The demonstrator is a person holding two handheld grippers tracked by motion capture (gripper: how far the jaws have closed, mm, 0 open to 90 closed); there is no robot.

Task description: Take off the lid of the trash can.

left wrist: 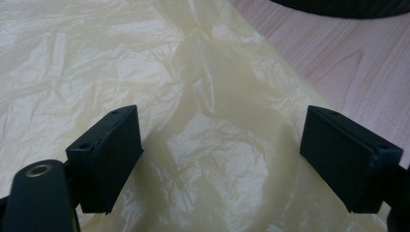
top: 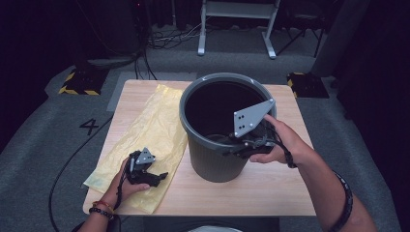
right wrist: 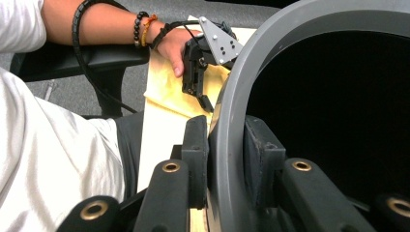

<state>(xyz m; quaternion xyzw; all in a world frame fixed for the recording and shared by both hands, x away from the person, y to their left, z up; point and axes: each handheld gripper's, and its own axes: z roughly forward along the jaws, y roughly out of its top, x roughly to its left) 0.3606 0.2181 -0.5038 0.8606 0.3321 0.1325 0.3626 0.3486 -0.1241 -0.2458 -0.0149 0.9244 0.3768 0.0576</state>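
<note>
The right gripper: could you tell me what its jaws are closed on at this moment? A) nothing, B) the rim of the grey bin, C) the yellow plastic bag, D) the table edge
B: in the right gripper view the right gripper has one jaw outside and one inside the rim of the grey bin, pressing its wall.

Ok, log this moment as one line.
right gripper: shut on bin rim | left gripper: open over yellow bag | bag: flat on table
</note>
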